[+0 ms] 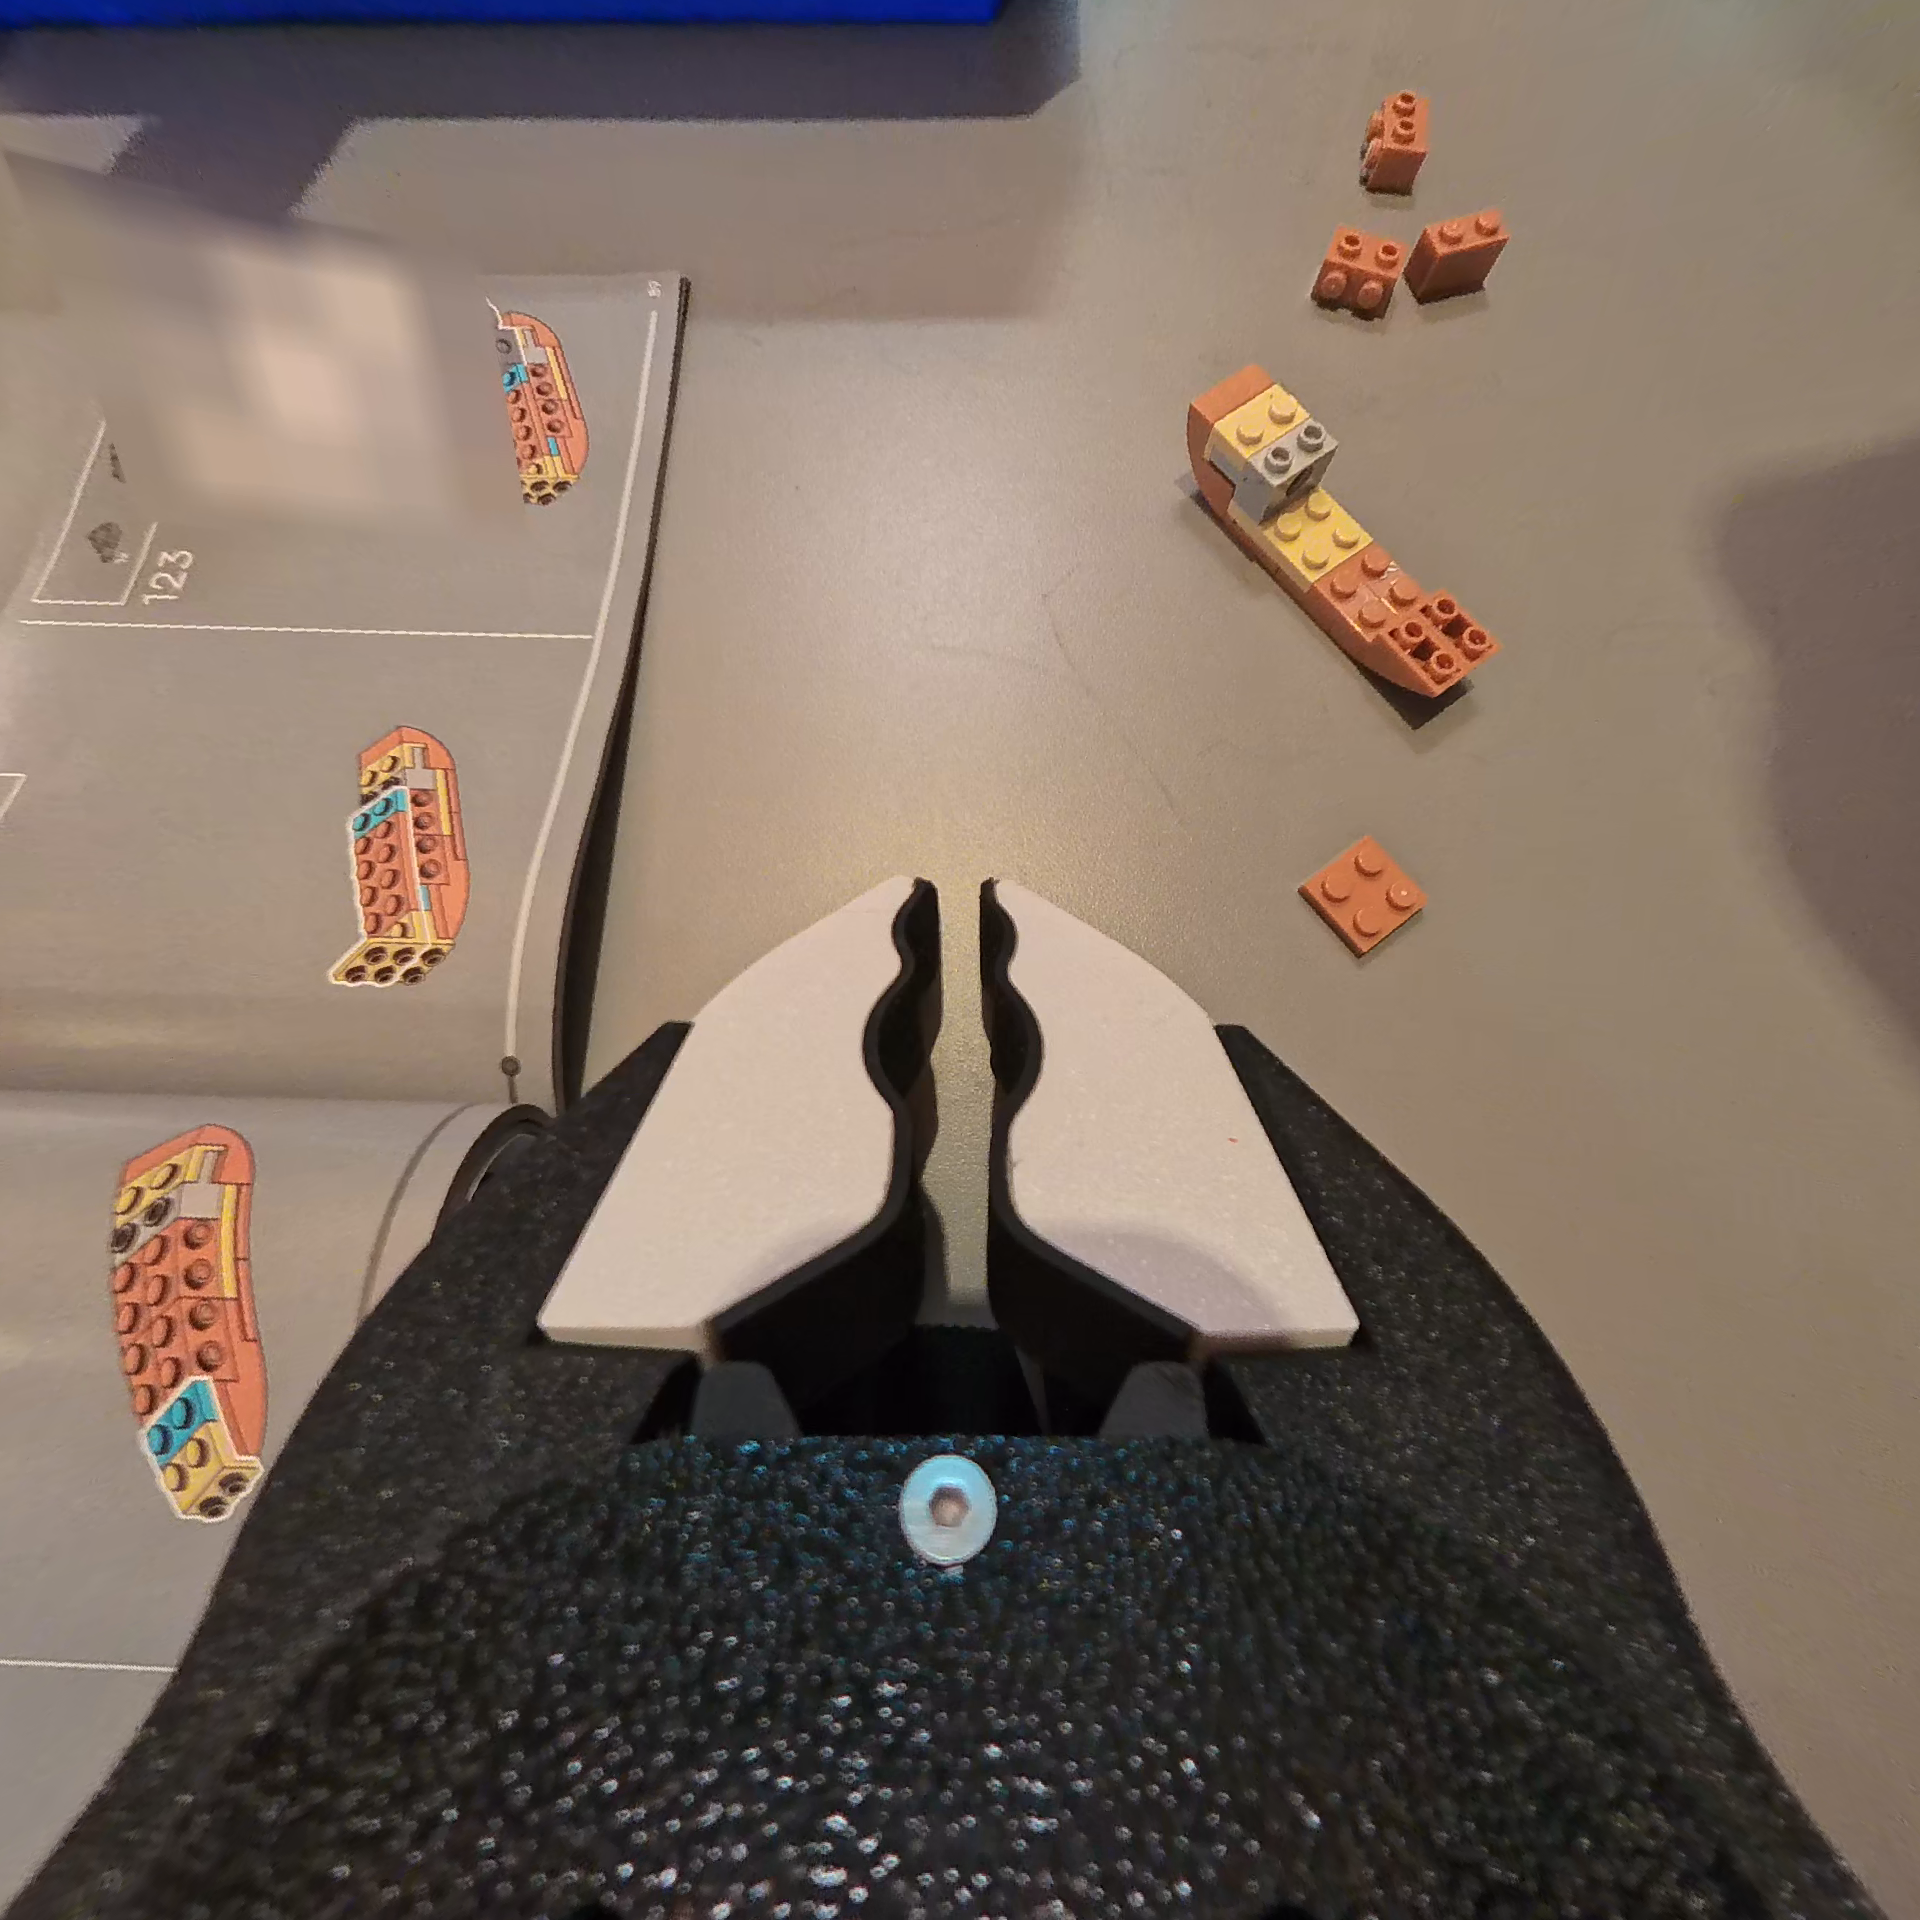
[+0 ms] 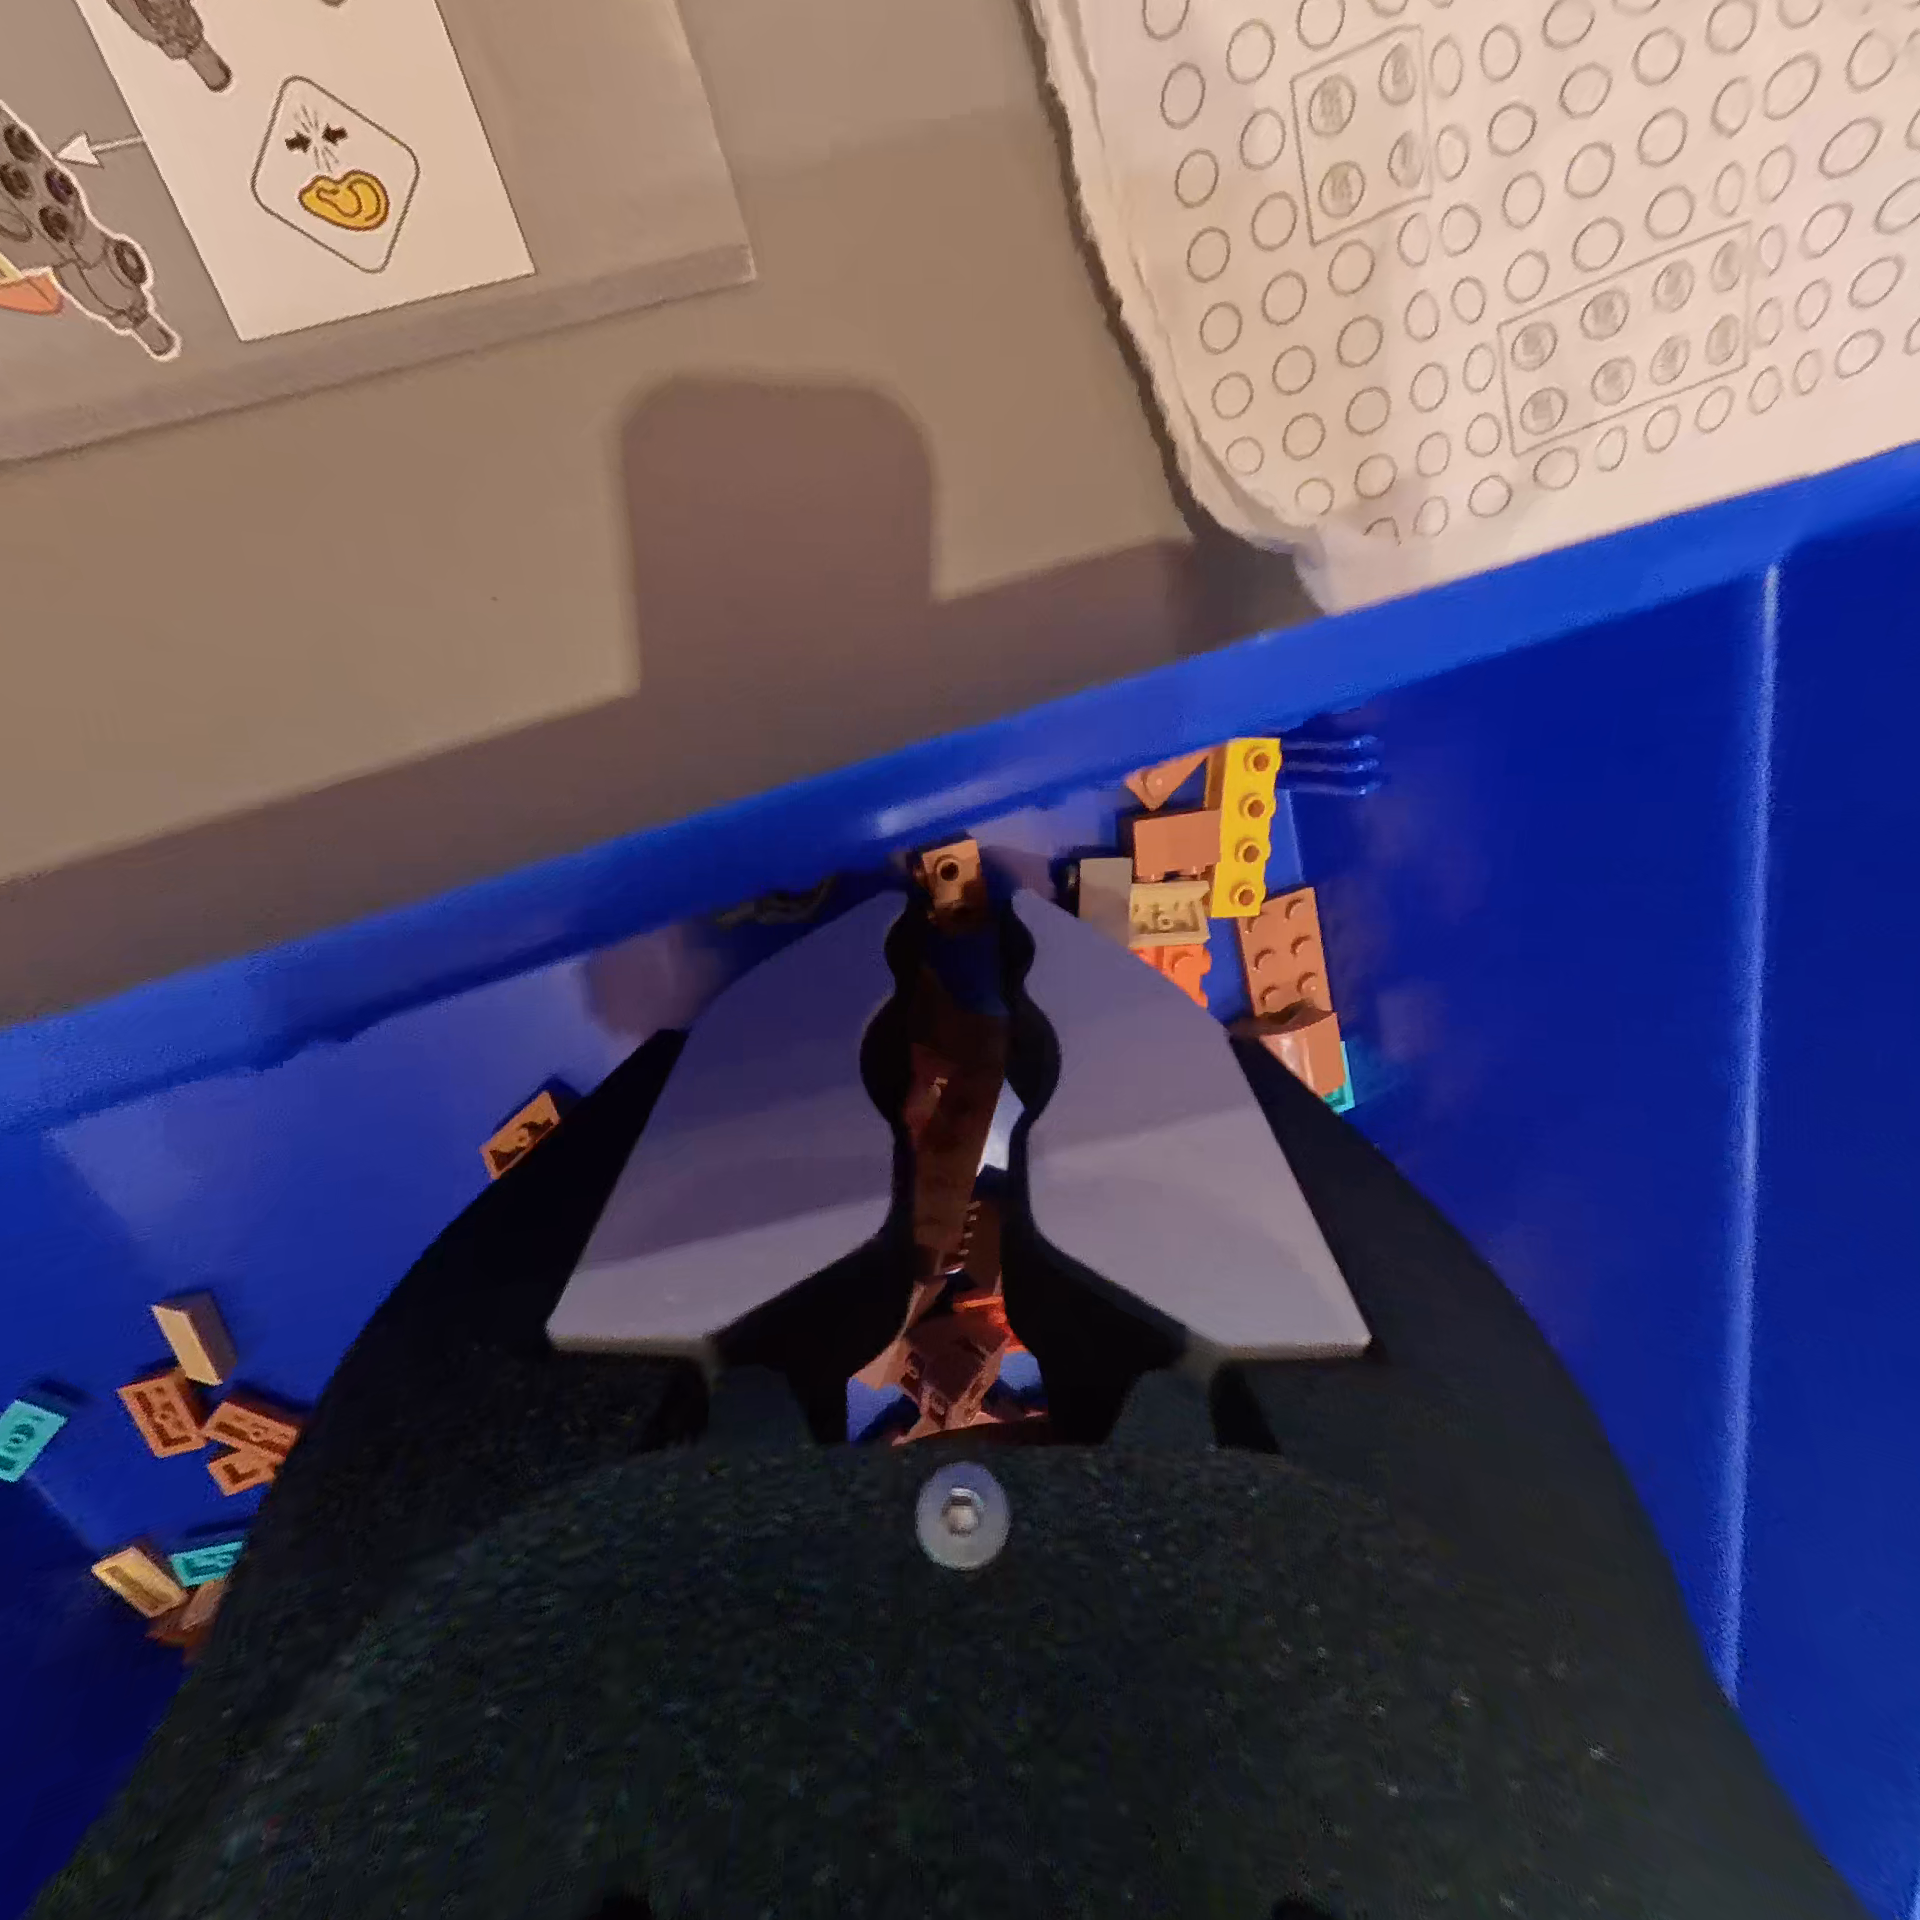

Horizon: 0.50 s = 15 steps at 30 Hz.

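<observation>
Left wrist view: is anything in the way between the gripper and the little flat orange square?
Nothing visible. Only bare table lies between the gripper and the square, which sits to the right of the fingertips. The booklet is on the other side.

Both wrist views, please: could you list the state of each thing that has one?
Left gripper: jaws nearly closed, nothing between them, above bare table.
Right gripper: inside the blue bin, fingertips closed on a small brown brick.
Instruction booklet: lying open on the table.
Part-built model: unfinished, resting on the table.
Flat brown plate: loose, studs up.
Paper bag: torn open.
</observation>
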Motion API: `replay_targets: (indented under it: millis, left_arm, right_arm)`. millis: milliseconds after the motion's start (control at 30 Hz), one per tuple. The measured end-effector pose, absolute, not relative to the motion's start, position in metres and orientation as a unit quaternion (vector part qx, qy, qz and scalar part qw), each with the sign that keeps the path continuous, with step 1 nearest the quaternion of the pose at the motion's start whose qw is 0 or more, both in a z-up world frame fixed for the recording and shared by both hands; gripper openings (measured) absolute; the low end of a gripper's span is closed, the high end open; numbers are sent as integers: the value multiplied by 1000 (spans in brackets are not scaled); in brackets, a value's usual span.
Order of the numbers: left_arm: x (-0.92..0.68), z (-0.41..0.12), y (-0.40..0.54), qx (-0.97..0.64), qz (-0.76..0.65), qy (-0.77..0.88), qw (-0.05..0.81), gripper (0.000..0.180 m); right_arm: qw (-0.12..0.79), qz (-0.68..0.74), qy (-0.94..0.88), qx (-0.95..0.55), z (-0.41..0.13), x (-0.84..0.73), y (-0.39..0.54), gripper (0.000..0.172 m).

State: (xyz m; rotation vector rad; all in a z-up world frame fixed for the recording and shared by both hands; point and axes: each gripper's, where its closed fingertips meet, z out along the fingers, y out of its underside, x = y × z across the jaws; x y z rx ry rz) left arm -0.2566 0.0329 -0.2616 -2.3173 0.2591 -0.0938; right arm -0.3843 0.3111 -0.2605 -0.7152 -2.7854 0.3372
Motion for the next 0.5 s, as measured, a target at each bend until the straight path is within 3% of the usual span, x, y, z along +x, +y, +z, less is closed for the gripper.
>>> replay_targets:
  millis: [367,500]
  left_arm:
    - [-256,-261,32,-912,-31,108,395,7]
    - [-256,-262,33,-912,-34,106,394,8]
  right_arm:
    - [132,93,-961,-224,-260,-381,308,14]
    - [99,123,-961,-225,-261,-380,307,22]
